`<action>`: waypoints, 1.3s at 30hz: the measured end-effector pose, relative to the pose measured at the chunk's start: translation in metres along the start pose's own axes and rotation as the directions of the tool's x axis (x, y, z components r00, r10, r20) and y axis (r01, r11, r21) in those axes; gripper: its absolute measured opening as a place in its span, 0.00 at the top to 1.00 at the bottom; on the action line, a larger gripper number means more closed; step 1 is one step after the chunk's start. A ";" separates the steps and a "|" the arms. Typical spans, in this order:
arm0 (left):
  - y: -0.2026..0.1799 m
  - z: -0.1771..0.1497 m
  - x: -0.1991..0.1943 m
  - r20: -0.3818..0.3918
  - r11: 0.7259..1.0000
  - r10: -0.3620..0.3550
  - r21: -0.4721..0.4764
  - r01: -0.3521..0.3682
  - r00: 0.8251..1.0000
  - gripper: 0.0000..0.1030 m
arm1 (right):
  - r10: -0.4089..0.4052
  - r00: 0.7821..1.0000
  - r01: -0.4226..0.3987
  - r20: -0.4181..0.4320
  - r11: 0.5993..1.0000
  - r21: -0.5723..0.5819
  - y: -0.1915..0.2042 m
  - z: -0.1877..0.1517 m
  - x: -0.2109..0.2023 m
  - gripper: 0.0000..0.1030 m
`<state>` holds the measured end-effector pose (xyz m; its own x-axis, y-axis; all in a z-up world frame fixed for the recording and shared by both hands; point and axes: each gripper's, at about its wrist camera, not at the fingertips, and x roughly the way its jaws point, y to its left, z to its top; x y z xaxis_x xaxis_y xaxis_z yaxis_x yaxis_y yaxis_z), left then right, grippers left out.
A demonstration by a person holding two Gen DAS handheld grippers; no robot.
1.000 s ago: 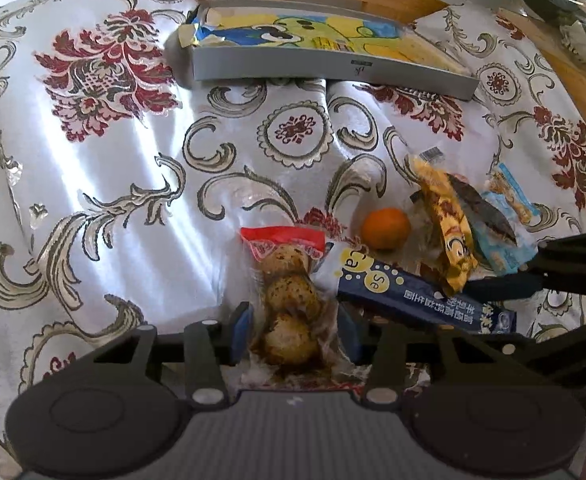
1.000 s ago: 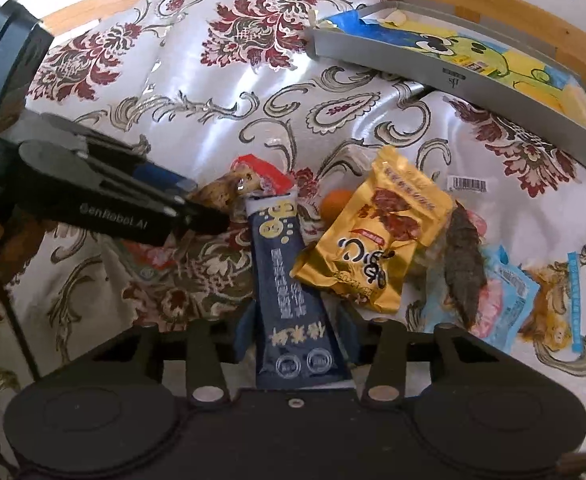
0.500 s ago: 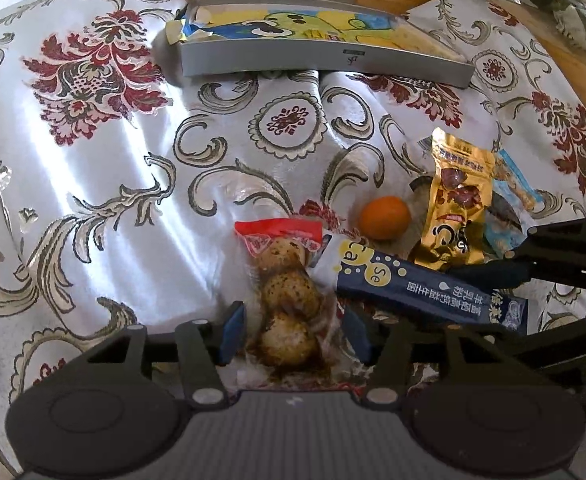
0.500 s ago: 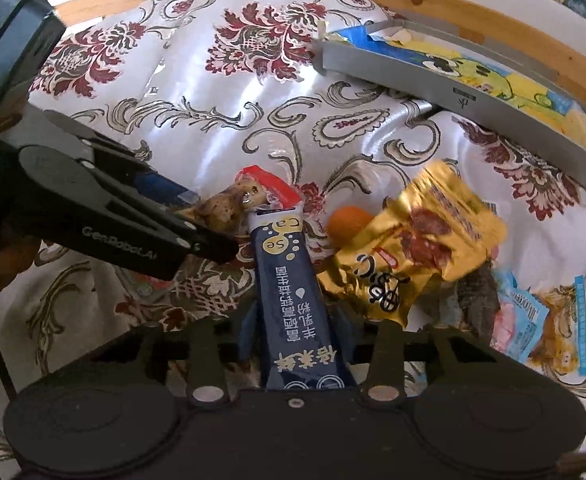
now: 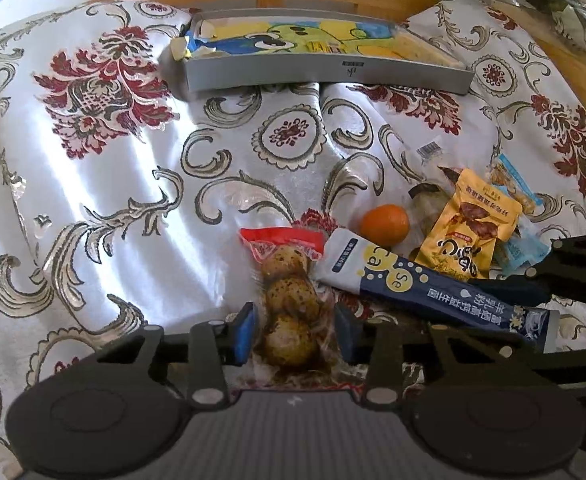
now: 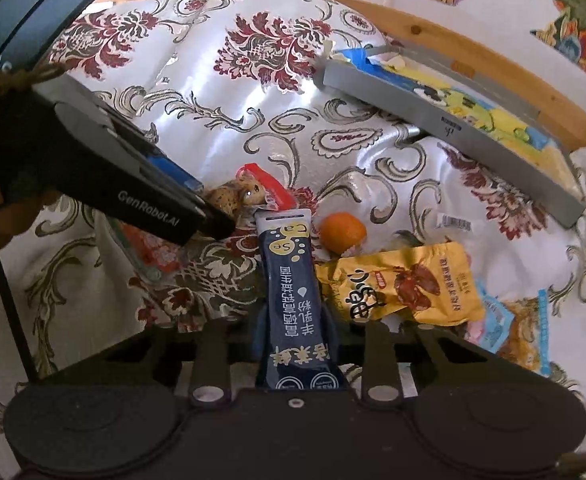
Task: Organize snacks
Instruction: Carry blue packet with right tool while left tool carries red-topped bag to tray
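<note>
Only the right wrist view shows the left claw's (image 6: 213, 216) side. Right claw (image 6: 293, 328) is clamped on the dark blue sachet (image 6: 295, 280) beside the orange (image 6: 341, 232); the left claw (image 5: 293, 328) grips the egg packet (image 5: 289, 300).

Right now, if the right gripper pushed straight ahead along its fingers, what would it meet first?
The right gripper already clamps the blue sachet; straight ahead lies the egg pack, probably first, though depth is unclear.
</note>
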<state>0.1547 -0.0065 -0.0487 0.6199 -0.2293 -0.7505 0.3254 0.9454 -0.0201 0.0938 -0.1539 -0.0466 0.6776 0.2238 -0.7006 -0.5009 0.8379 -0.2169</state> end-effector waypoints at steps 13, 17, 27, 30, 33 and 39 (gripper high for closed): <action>-0.006 0.004 -0.022 0.069 1.000 0.019 0.006 -0.019 0.997 0.59 | -0.083 0.994 0.089 0.072 0.991 -0.097 0.012 0.000 -0.018 0.72; -0.010 0.006 -0.033 0.099 1.000 0.009 0.017 -0.011 0.995 0.59 | -0.109 0.989 0.121 0.100 0.985 -0.123 0.014 0.003 -0.025 0.72; -0.017 0.012 -0.049 0.191 0.999 -0.038 0.022 0.034 0.981 0.59 | -0.166 0.973 0.187 0.158 0.975 -0.123 0.000 0.011 -0.034 0.72; -0.021 0.019 -0.051 0.202 1.000 -0.017 0.025 0.013 0.979 0.59 | -0.180 0.967 0.203 0.178 0.972 -0.118 -0.006 0.014 -0.035 0.72; -0.027 0.026 -0.053 0.209 0.999 0.012 0.032 -0.019 0.978 0.59 | -0.196 0.962 0.218 0.191 0.971 -0.102 -0.014 0.016 -0.036 0.72; -0.039 0.039 -0.053 0.222 0.996 0.058 0.055 -0.072 0.973 0.59 | -0.223 0.953 0.245 0.205 0.966 -0.088 -0.027 0.016 -0.038 0.72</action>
<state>0.1370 -0.0404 0.0172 0.7805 -0.2195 -0.5853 0.3185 0.9453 0.0703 0.0901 -0.1768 -0.0035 0.8681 0.1284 -0.4795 -0.3647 0.8202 -0.4408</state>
